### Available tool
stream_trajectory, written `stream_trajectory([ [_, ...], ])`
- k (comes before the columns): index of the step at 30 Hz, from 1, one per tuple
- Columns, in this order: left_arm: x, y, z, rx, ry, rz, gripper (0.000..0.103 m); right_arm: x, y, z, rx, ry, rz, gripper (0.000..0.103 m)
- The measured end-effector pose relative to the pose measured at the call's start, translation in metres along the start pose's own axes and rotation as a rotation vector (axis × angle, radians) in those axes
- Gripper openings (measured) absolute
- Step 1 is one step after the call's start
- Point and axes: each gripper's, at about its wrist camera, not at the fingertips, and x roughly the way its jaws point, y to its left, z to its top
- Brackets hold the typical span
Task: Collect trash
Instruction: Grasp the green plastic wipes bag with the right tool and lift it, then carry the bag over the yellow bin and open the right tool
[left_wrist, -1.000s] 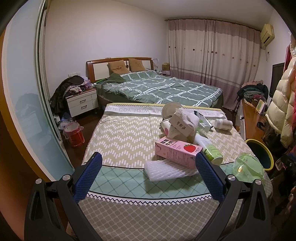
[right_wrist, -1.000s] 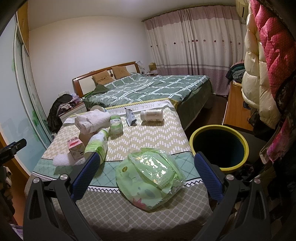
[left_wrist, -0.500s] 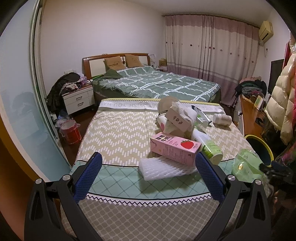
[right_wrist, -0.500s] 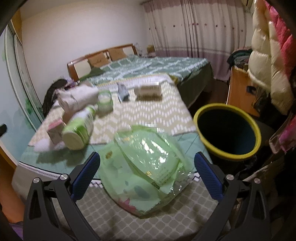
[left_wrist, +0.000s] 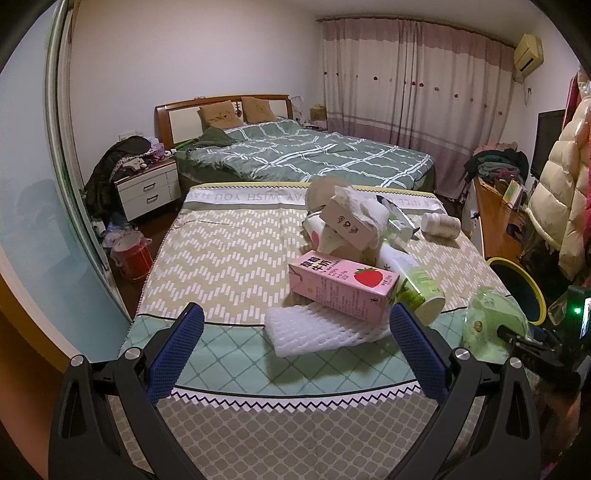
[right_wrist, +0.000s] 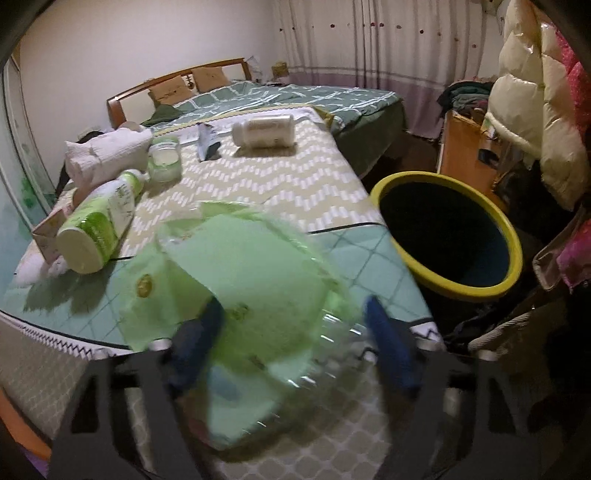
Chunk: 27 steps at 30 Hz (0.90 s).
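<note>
Green crinkly plastic wrapper (right_wrist: 243, 280): I am taking this first, at the near corner of the table (right_wrist: 295, 192) beside the bin. My right gripper (right_wrist: 291, 343) is straddling it, and its jaws have just been closing with the wrapper between them; the blue pads are blurred, so I cannot tell whether they are pressing on the film yet. My left gripper (left_wrist: 295, 350) is hanging spread wide and empty over the near table edge, facing the pile.

Step in hand, as I judge it: the first pick-up. Next move calls for finishing the squeeze, lifting the light, springy film clear, and swinging it right over the bin mouth before letting go.

Containers:
- Yellow-rimmed bin (right_wrist: 447, 232): standing on the floor just beside the table; inside is showing dark, contents not discernible.
- Pink strawberry milk carton (left_wrist: 341, 288): lying on white foam netting (left_wrist: 325, 332); contents unknown.
- Green-labelled bottle (right_wrist: 98, 221): lying on its side, touching the carton.
- White pill bottle (right_wrist: 264, 131): lying capped at the far end.
- Small clear jar (right_wrist: 165, 158): upright.
- Crumpled tissue and box heap (left_wrist: 351, 221): awaiting collection.
</note>
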Motion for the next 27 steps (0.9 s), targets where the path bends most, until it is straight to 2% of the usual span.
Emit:
stream_trajectory([
  [1, 0.001, -0.002, 0.0, 0.003, 0.002, -0.002, 0.099, -0.001, -0.003, 0.001, 0.011, 0.0, 0.003, 0.043],
  [4, 0.004, -0.006, 0.0, 0.013, 0.011, -0.01, 0.099, -0.003, -0.011, 0.003, 0.038, -0.002, 0.02, 0.031],
  [7, 0.008, -0.012, 0.001, 0.025, 0.017, -0.017, 0.099, -0.009, -0.016, 0.006, 0.054, -0.02, 0.033, 0.025],
  [13, 0.013, -0.022, 0.007, 0.036, 0.014, -0.038, 0.099, -0.02, -0.04, 0.029, 0.075, -0.093, -0.022, 0.024],
  [18, 0.024, -0.038, 0.012, 0.059, 0.023, -0.067, 0.099, -0.01, -0.088, 0.063, 0.145, -0.125, -0.099, 0.025],
  [24, 0.044, -0.063, 0.018, 0.094, 0.057, -0.102, 0.099, 0.025, -0.143, 0.094, 0.229, -0.091, -0.19, 0.026],
  [27, 0.052, -0.076, 0.021, 0.101, 0.062, -0.125, 0.099, 0.053, -0.167, 0.104, 0.264, -0.033, -0.223, 0.028],
])
